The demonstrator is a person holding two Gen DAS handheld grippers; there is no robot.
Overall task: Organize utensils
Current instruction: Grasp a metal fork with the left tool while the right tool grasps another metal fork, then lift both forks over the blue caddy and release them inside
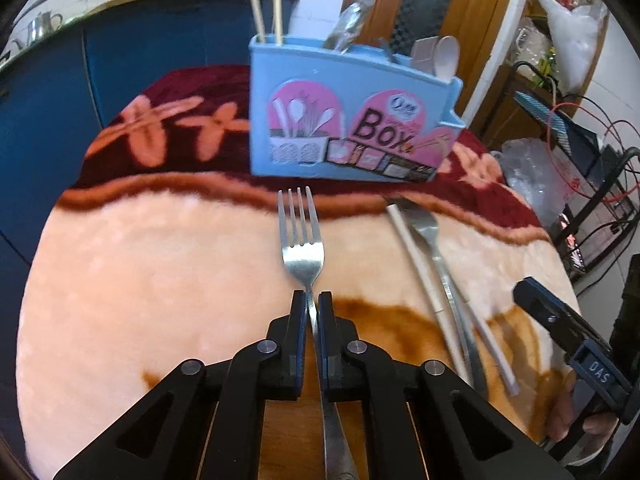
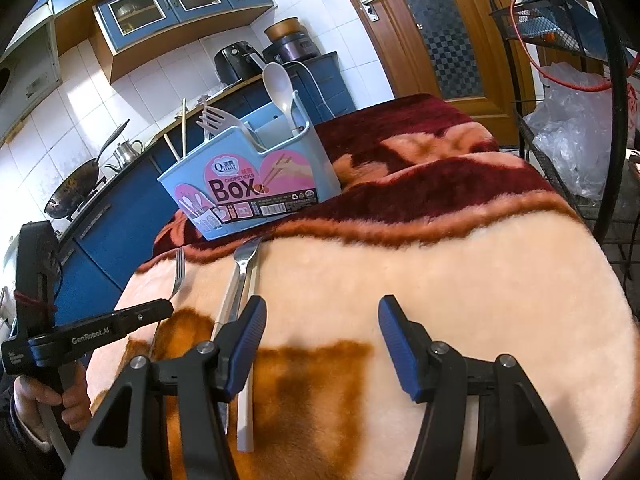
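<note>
L gripper [image 1: 313, 300] is clamping the fork [image 1: 301, 236] at its neck, tines pointing at the chopsticks box [image 1: 344, 120] ahead; R gripper [image 2: 320, 320] is idling, jaws apart.

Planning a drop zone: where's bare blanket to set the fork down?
Free: pale blanket left of the fork; also the wide patch ahead of the open right gripper. Crowded: the knife and chopsticks right of the fork, and the strip fronting the blue utensil box.

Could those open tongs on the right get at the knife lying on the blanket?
Probably yes. The right tongs stand open and empty, the knife lies just beside them, uncovered, with only chopsticks alongside.
</note>
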